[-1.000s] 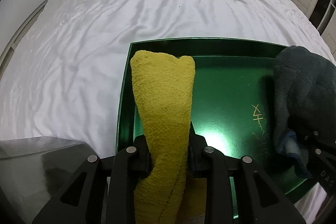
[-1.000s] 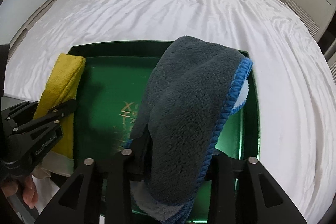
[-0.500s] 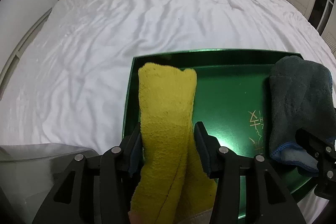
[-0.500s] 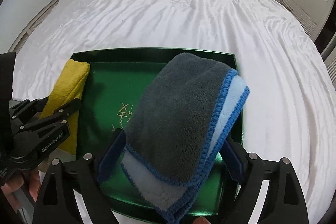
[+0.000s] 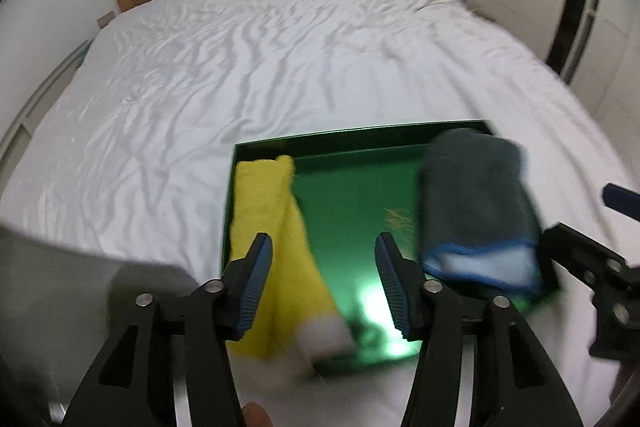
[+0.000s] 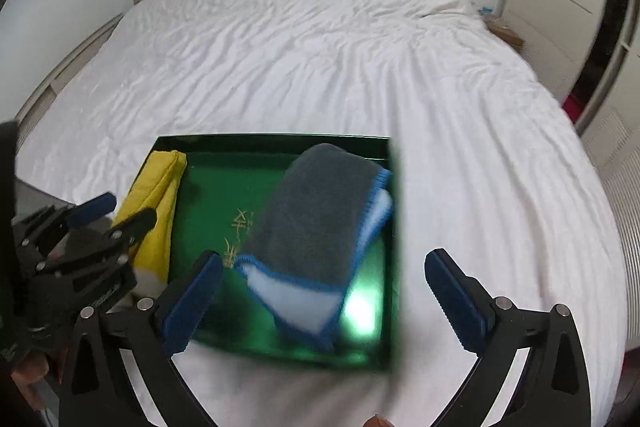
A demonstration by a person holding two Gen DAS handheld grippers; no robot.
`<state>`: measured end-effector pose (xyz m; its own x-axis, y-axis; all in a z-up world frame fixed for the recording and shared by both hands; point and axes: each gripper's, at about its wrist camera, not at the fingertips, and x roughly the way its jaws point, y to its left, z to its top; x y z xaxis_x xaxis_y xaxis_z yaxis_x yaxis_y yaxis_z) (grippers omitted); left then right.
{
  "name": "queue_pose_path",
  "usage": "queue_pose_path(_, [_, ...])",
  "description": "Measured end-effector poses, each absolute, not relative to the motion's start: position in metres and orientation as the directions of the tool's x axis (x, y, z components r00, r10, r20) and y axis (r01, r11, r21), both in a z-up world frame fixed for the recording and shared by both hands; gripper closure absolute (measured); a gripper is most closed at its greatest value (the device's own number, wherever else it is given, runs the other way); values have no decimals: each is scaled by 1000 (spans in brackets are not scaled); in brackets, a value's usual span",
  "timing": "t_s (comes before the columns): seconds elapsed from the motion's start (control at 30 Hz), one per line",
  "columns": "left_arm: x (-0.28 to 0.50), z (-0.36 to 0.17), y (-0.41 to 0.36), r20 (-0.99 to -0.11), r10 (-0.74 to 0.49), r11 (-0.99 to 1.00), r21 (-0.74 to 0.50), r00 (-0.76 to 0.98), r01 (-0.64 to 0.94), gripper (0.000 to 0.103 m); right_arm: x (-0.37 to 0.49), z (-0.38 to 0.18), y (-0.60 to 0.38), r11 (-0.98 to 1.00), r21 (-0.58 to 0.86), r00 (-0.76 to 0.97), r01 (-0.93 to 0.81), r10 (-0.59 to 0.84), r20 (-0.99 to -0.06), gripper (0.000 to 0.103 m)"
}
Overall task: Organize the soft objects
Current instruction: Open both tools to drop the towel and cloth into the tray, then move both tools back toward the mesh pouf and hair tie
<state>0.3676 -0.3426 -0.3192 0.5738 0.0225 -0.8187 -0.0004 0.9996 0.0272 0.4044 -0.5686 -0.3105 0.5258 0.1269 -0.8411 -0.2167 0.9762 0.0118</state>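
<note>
Yellow towel (image 5: 276, 251) lies along the green tray's (image 5: 360, 139) left wall at lower centre of the left wrist view; your left gripper (image 5: 324, 279), jaws wide and empty, could snag it. In the right wrist view, the grey cloth (image 6: 312, 223) overhangs lower centre; right gripper (image 6: 328, 295) gapes empty, open bed (image 6: 320, 47) above.

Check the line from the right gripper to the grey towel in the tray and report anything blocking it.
Nothing visible blocks it. The right gripper is open, with the grey towel lying directly ahead in the green tray. The yellow towel lies at the tray's far left, apart from that line.
</note>
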Motion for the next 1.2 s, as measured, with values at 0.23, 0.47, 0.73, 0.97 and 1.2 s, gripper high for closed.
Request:
queue_pose_path(0.23, [262,-258,-342,-777,-143,989,-96,613,109,47,318,-265,-586,989,-22,561,-145,65,-825,0])
queue_pose_path(0.47, [158,-230,-273,-809,-159,981,-68,565,180,46,218,-224,-529,980,5,538,-197,112,-835,0])
queue_pose_path(0.73, [70,-230,-128,-868,65,993,107,493,57,46,137,-205,-397,930,97,472,-354,267,-840,0])
queue_pose_path(0.97, [14,-247,-15,-884,231,973,214,407,-88,46,90,-212,-295,873,178,383,-454,372,-846,0])
queue_pose_path(1.2, [6,-286,39,-901,203,978,169,385,-120,46,65,-246,-220,841,231,298,-489,411,-862,3])
